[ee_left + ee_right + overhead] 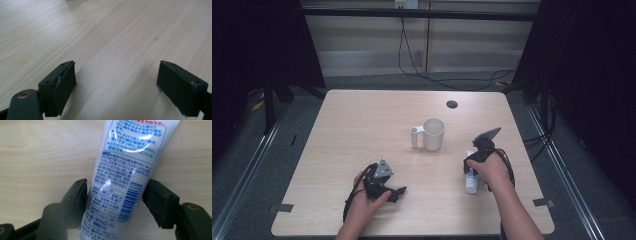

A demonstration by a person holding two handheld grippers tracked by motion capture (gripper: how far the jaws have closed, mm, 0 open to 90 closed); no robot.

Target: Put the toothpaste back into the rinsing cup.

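Notably, the right claw (115,202) pinches a white tube (125,177) lying on the table (37,157), one jaw against each flank. Risk: the glossy, soft tube may squirm free if lifted. Label: blue Japanese print, a barcode, "ガードハローN". The left claw (116,85) rests spread, nothing between its jaws.

Both forearms are bare, no sleeves. The left gripper (398,192) is black with a grey three-cornered plate on top and a black cable trailing toward 7 o'clock. The right gripper (470,165) matches, its plate pointing toward 1 o'clock. Jaws are blocky, black, with small screw holes.
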